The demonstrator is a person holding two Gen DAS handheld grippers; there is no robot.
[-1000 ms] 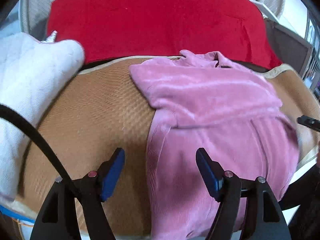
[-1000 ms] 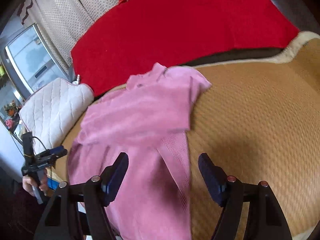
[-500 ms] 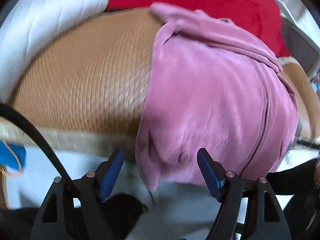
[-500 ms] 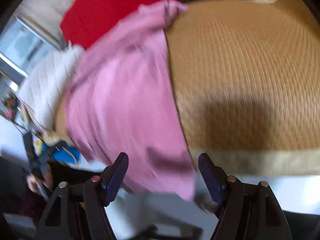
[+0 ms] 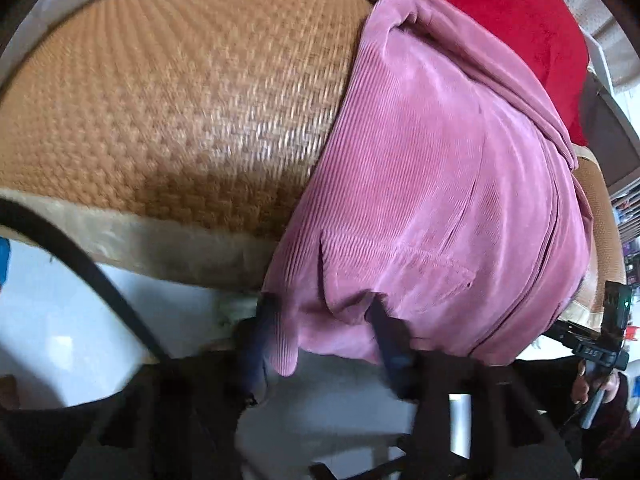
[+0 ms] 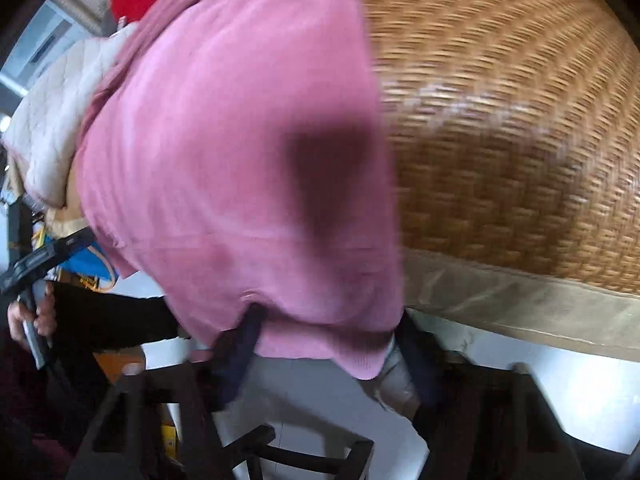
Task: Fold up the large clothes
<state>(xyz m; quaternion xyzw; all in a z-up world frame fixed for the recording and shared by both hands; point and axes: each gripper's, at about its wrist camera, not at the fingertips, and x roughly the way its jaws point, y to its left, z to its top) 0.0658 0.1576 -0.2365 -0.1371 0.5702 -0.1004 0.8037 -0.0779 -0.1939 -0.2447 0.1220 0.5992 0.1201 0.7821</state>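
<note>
Pink corduroy jacket hem sits between both closing jaws; I'd seat left gripper and right gripper deeper before lifting off the woven mat.

A woven tan mat covers the bed, its pale cloth border running along the near edge just ahead of the left hand-held gripper. Directly on the mat lies a pink corduroy garment, spread ahead and right of that hand-held gripper, its hem hanging over the border (the fabric sits between the closing jaws). Beyond the mat, furthest from the hand-held gripper, a red blanket lies across the bed. Seen from the right hand-held gripper, the garment spreads ahead and left, bare mat to the right, and a white quilted pad lies far left.
</note>
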